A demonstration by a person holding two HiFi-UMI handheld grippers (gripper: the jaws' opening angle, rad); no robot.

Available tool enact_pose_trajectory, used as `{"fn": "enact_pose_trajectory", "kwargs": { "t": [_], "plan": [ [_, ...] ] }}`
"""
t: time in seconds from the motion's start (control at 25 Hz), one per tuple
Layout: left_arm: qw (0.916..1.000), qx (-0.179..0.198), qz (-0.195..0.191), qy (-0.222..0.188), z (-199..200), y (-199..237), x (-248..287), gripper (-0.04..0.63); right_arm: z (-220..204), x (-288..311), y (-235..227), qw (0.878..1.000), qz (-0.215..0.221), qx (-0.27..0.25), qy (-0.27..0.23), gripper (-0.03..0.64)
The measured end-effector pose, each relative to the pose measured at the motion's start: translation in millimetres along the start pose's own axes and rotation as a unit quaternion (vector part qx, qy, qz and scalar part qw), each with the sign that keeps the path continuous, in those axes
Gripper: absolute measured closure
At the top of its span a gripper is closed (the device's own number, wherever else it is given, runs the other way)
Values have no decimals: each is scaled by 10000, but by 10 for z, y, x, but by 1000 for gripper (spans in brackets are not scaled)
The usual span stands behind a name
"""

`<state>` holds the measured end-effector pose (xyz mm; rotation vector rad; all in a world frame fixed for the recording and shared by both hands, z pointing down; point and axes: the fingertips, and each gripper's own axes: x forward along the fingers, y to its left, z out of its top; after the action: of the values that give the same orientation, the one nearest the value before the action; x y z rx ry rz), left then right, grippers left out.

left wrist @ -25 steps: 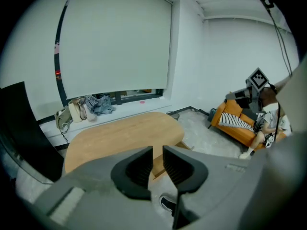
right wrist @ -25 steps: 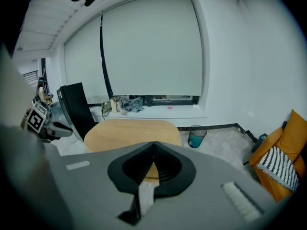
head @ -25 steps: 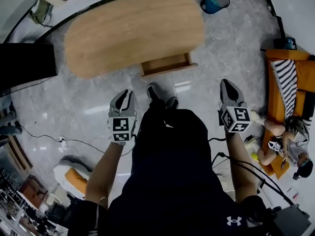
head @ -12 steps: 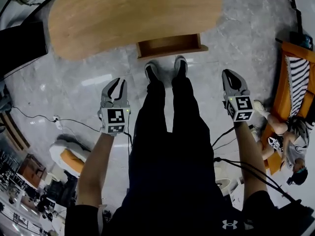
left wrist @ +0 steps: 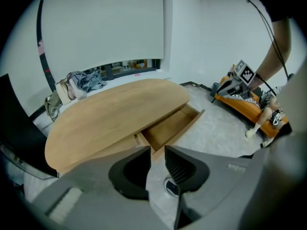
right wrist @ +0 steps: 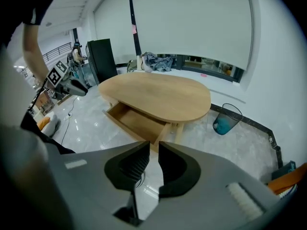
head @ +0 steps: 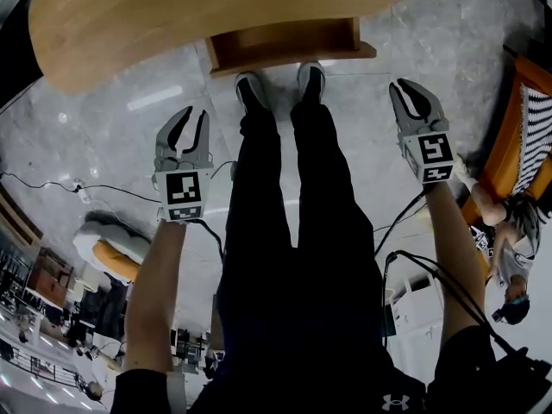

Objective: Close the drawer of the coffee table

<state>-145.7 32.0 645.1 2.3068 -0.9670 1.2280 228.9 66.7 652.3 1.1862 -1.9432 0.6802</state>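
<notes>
Since a second ago the person has stepped up to the worktop (head: 172,15): it and the drawer (head: 285,41) now fill the top of the head view, and both shoes (head: 250,86) stand on the grey floor (head: 103,128) just below the drawer's front panel. Both tongs have dropped beside the legs and point steeply down and forward. The left tongs (head: 191,119) hang left of the legs, the right tongs (head: 412,93) right of them, each short of the drawer and apart from it.

The left tongs (left wrist: 156,155) have just been opening and stand released, a narrow gap with nothing in it. The right tongs (right wrist: 153,150) have likewise just been opening from clenched and are released and empty.

The drawer (left wrist: 168,128) is pulled out from the long side of the oval worktop, its front panel facing the person. Its long axis runs along that edge, across the head view from left to right.
</notes>
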Motion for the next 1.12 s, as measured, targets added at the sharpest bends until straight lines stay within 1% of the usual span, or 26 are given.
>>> {"fn": "enact_pose_trajectory", "kwargs": {
  "t": [0.08, 0.16, 0.2, 0.24, 0.28, 0.36, 0.48, 0.52, 0.68, 0.8, 0.96, 1.04, 1.12],
  "plan": [
    [10000, 47, -25, 44, -78, -9, 118, 481, -73, 119, -4, 10000, 59, -62, 21, 538],
    [9998, 107, -39, 136, -177, -23, 203, 449, -136, 219, 12, 9999, 126, -96, 34, 477],
    [9998, 128, -40, 170, -224, -22, 247, 445, -166, 276, 13, 9998, 147, -98, 41, 457],
    [9997, 131, -38, 195, -267, -19, 291, 427, -196, 331, 9, 9998, 157, -98, 45, 438],
    [9997, 117, -35, 219, -309, -18, 331, 417, -229, 380, 1, 9998, 161, -102, 50, 431],
    [9996, 51, -32, 283, -401, -24, 406, 378, -310, 457, -21, 9998, 165, -116, 80, 407],
    [9990, -69, -16, 436, -577, -19, 536, 298, -471, 583, -63, 9995, 152, -189, 197, 363],
    [9988, -97, -5, 483, -636, -17, 584, 286, -532, 629, -70, 9993, 158, -237, 243, 353],
    [9980, -157, 54, 613, -787, -15, 775, 282, -762, 796, -60, 9981, 258, -366, 416, 332],
    [9971, -167, 130, 731, -827, 20, 910, 282, -899, 936, -58, 9975, 306, -265, 579, 322],
    [9965, -258, 150, 775, -822, 31, 1081, 282, -1016, 1102, -206, 9974, 104, -78, 710, 325],
    [9959, -381, 109, 815, -834, 13, 1157, 282, -1014, 1164, -282, 9975, 12, -20, 709, 332],
    [9946, -531, 59, 889, -875, -2, 1233, 285, -1017, 1239, -305, 9973, 32, 27, 731, 339]
  ]
}}
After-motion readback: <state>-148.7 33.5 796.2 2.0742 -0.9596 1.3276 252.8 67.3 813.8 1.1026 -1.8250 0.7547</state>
